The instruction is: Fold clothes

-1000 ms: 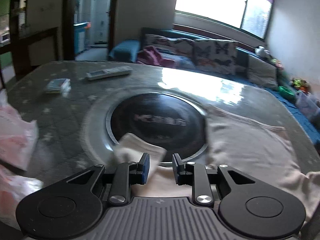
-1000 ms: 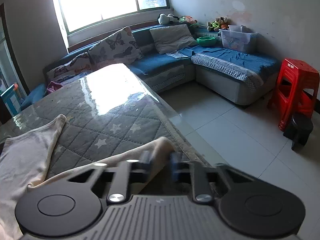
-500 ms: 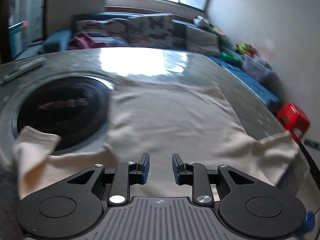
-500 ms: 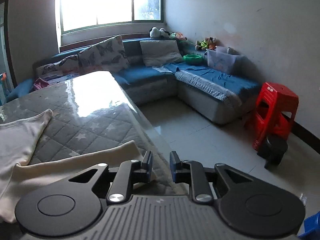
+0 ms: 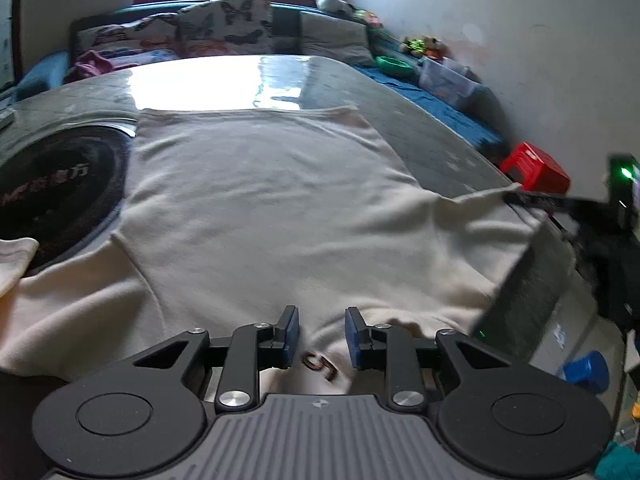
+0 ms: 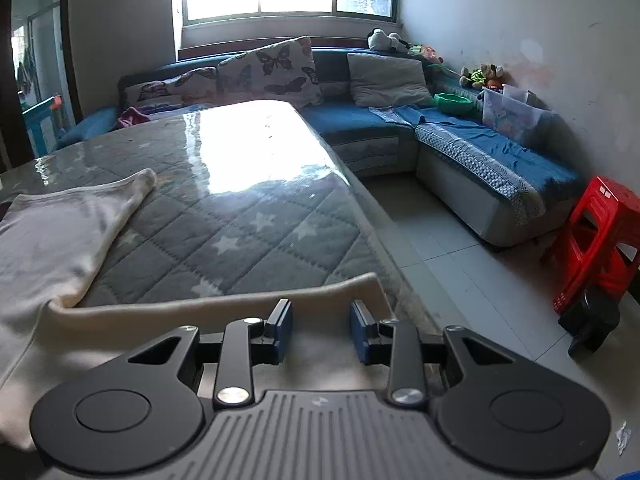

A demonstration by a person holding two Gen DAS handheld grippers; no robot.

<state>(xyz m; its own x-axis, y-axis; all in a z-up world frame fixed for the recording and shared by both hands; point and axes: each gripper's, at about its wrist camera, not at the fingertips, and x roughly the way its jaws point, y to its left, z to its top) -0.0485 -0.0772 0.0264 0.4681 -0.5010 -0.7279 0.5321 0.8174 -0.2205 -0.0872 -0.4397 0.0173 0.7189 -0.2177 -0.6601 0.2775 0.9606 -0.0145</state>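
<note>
Since the right claw [image 6: 320, 330] let go a second ago, both claws stand released and widening, left claw [image 5: 322, 334] over the collar, while the shirt [image 5: 256, 208] lies flat on the surface [image 6: 248, 216], ready for folding.

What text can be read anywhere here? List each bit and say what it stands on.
"MC" and what looks like "方", with blurred characters between: on the black round plate set in the table.
Brown mark like "G" or "5": on the cream shirt near its neck.
Red stool label: too small to read.
</note>
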